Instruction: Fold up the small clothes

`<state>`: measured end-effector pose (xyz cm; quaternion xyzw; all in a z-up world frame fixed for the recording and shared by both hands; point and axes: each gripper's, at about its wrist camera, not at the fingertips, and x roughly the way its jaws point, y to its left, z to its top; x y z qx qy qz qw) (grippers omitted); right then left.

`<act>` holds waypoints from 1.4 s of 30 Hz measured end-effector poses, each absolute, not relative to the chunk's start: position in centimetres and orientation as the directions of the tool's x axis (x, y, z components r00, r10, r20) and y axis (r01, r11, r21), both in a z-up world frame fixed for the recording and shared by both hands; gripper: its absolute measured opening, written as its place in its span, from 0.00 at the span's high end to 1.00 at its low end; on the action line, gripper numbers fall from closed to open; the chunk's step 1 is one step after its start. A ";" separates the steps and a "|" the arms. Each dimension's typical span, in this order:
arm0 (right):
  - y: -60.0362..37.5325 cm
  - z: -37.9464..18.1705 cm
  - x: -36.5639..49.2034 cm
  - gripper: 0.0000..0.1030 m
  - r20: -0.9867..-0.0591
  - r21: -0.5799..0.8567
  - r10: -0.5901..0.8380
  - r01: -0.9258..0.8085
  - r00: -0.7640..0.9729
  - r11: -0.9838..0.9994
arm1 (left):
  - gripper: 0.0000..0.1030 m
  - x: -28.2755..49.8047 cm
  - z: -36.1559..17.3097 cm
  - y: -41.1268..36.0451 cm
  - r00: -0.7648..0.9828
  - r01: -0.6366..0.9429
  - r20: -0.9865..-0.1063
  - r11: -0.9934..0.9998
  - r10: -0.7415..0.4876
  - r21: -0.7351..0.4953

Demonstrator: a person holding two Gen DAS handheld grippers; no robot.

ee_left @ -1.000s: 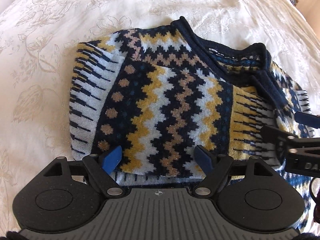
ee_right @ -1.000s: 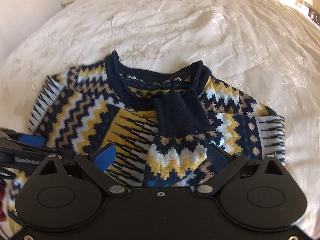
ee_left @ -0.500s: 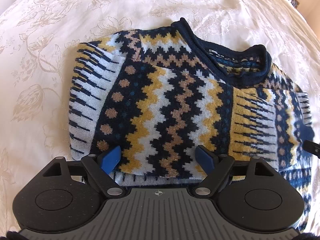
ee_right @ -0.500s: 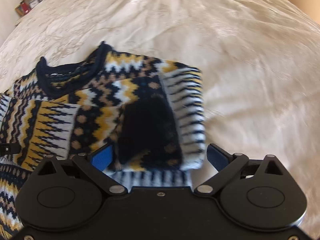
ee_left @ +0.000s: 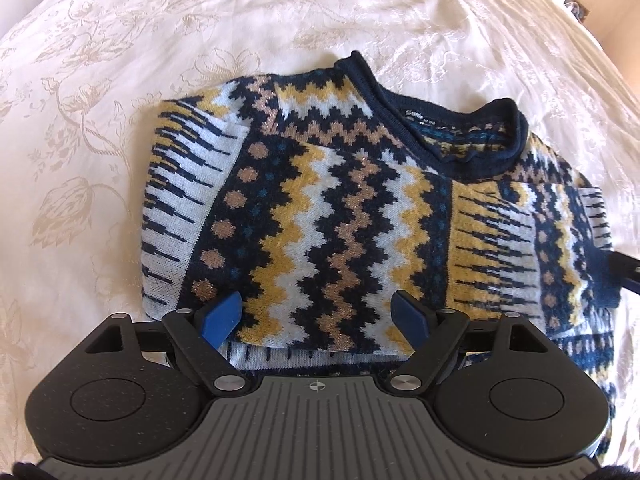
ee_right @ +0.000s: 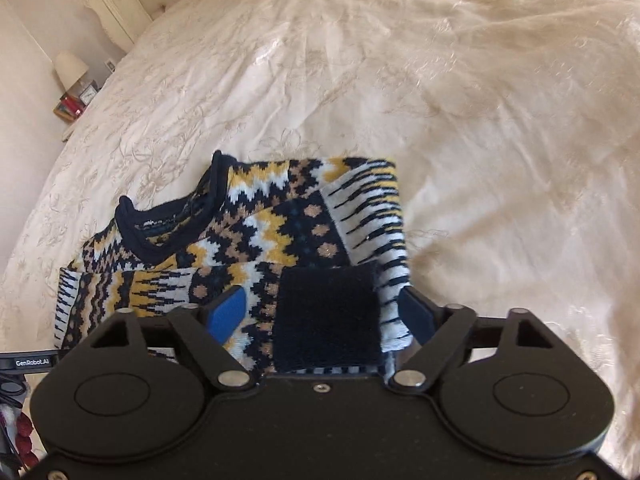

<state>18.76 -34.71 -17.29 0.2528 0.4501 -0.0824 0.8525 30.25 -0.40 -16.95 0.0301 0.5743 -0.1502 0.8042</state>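
Observation:
A navy, yellow and white zigzag knit sweater (ee_left: 340, 208) lies flat on the bed, collar (ee_left: 440, 136) away from me, left sleeve folded in across its front. My left gripper (ee_left: 316, 320) hovers open over the folded sleeve's near edge, its blue pads wide apart on top of the knit. In the right wrist view the sweater (ee_right: 280, 232) shows its right side, with a navy cuff (ee_right: 328, 312) lying on it. My right gripper (ee_right: 322, 314) straddles that cuff and the striped sleeve edge, its jaws closing, with no visible pinch on the fabric.
The cream embroidered bedspread (ee_left: 100, 120) spreads wide on all sides of the sweater. A tufted headboard (ee_right: 132, 0) and a bedside table with a lamp (ee_right: 72, 68) stand at the far left. The right gripper's tip (ee_left: 628, 276) shows at the left view's right edge.
The right gripper swung from the sweater's middle to its right side and rolled; the navy-cuffed sleeve now lies at the right edge and the jaws have narrowed. The left gripper stayed put.

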 end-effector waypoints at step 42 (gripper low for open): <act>-34.1 -15.8 15.0 0.16 -0.822 0.299 0.061 0.339 0.566 0.892 | 0.06 23.7 -12.9 -3.9 0.377 0.286 -0.899 0.951 -0.222 -0.115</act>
